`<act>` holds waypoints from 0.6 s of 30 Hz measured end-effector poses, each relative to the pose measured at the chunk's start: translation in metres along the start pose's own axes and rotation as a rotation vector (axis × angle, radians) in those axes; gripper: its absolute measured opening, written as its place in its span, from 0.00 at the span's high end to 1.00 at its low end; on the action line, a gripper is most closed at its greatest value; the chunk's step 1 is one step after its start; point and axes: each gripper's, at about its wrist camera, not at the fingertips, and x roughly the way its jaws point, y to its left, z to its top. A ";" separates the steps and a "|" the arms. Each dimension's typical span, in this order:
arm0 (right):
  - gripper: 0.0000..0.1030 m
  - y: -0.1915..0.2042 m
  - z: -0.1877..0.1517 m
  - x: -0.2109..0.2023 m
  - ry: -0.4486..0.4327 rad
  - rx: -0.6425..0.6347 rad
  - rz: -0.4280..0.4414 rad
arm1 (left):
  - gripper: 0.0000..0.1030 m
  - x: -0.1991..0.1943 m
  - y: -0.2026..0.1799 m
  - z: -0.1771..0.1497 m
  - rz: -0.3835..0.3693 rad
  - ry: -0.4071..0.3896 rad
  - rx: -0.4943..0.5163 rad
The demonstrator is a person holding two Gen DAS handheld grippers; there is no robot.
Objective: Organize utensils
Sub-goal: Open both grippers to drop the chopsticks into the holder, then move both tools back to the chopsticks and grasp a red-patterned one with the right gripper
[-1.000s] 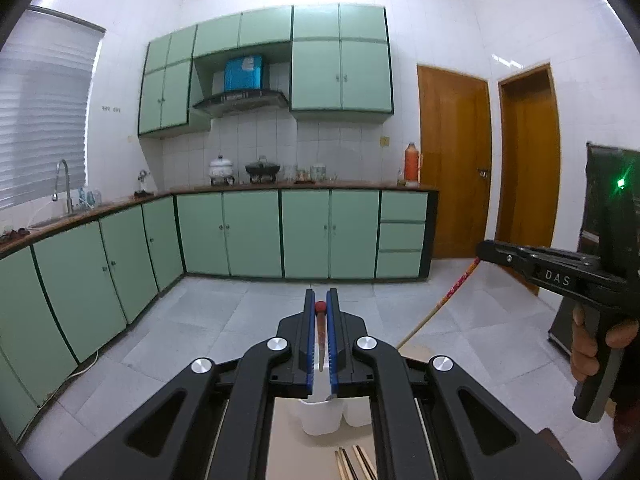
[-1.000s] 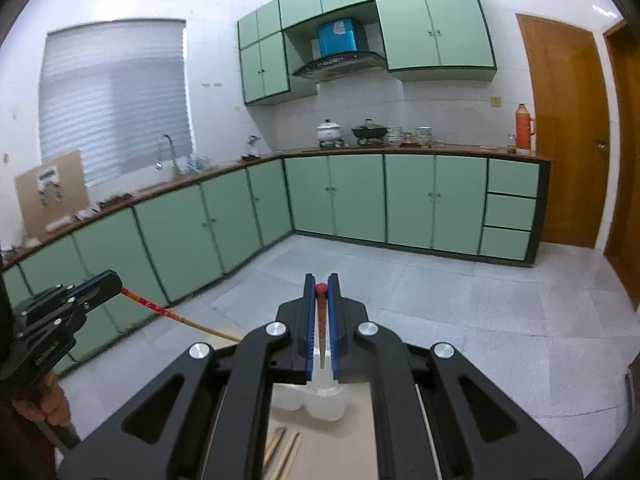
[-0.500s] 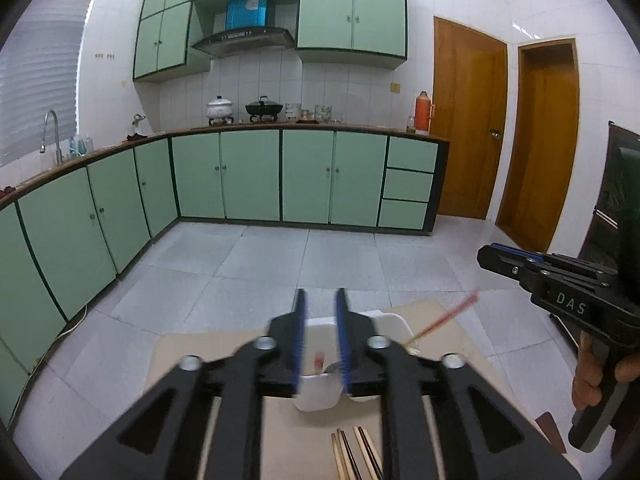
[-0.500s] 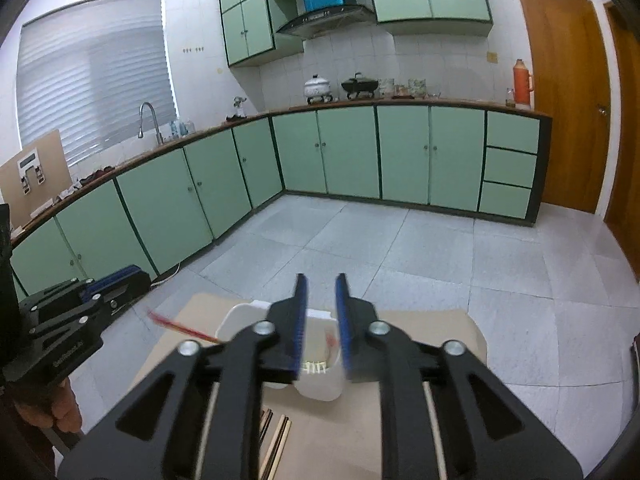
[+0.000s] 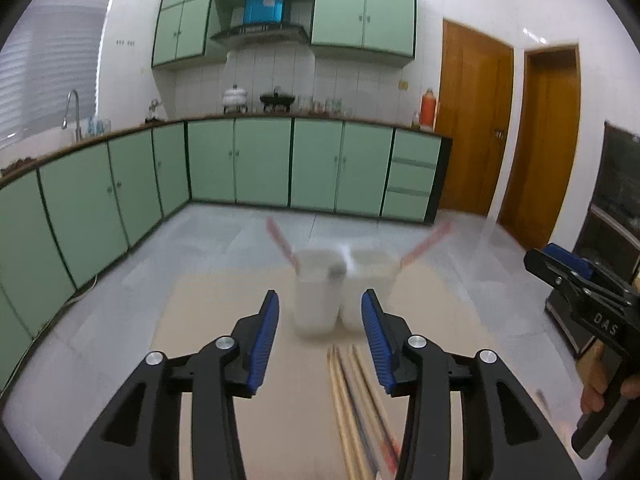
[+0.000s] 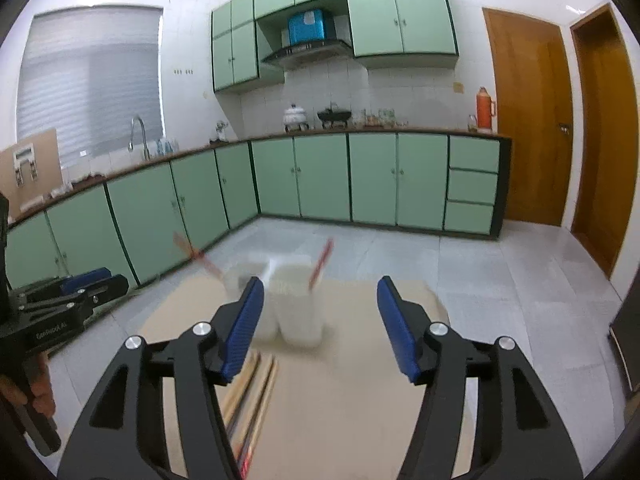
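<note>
- Left wrist view: the left gripper (image 5: 320, 332) has its jaws spread and opening, with nothing between the blue pads (image 5: 262, 344)
- Ahead of it on the tan tabletop (image 5: 224, 320) stand two white cups (image 5: 316, 296), touching side by side; the picture is blurred, so finer detail is lost
- A red chopstick (image 5: 280, 242) leans out of the left-hand cup towards the left, and a second red chopstick (image 5: 426, 246) leans out of the right-hand cup towards the right
- A loose bundle of chopsticks (image 5: 356, 400) lies flat on the table nearer the camera than the cups, just inside the right-hand finger
- The right gripper (image 5: 556, 268) shows at the right edge, held by a hand (image 5: 596, 396)
- Right wrist view: the right gripper (image 6: 320, 328) is also spread and opening, its jaws empty; the cups (image 6: 296, 308) sit between and beyond its fingers
- The loose chopsticks (image 6: 252, 392) lie low, partly behind the left-hand finger; the left gripper (image 6: 76, 292) is at the left edge
- Judged step: one chopstick looks delivered to each cup, and the release is finishing
- Next move, as I read it: go to the flat bundle, line the pads across a single stick, and close on it alone without dragging its neighbours; lying flush on the table, thin sticks may slip
</note>
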 end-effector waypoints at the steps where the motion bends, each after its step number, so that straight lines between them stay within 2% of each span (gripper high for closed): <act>1: 0.42 0.003 -0.015 -0.002 0.021 0.001 -0.008 | 0.57 0.000 0.000 -0.013 0.005 0.021 0.000; 3: 0.42 0.007 -0.044 -0.003 0.073 0.023 0.008 | 0.54 0.002 -0.001 -0.041 -0.005 0.078 -0.007; 7: 0.34 0.019 -0.091 -0.001 0.160 0.046 -0.001 | 0.50 0.006 -0.002 -0.090 -0.007 0.167 0.004; 11: 0.31 0.035 -0.133 0.001 0.241 0.060 0.015 | 0.47 0.008 0.001 -0.120 -0.015 0.210 0.004; 14: 0.32 0.051 -0.153 0.001 0.286 0.025 0.024 | 0.45 0.007 0.003 -0.135 -0.018 0.228 0.009; 18: 0.32 0.069 -0.164 0.001 0.318 -0.030 0.041 | 0.45 0.007 0.005 -0.150 -0.007 0.254 0.012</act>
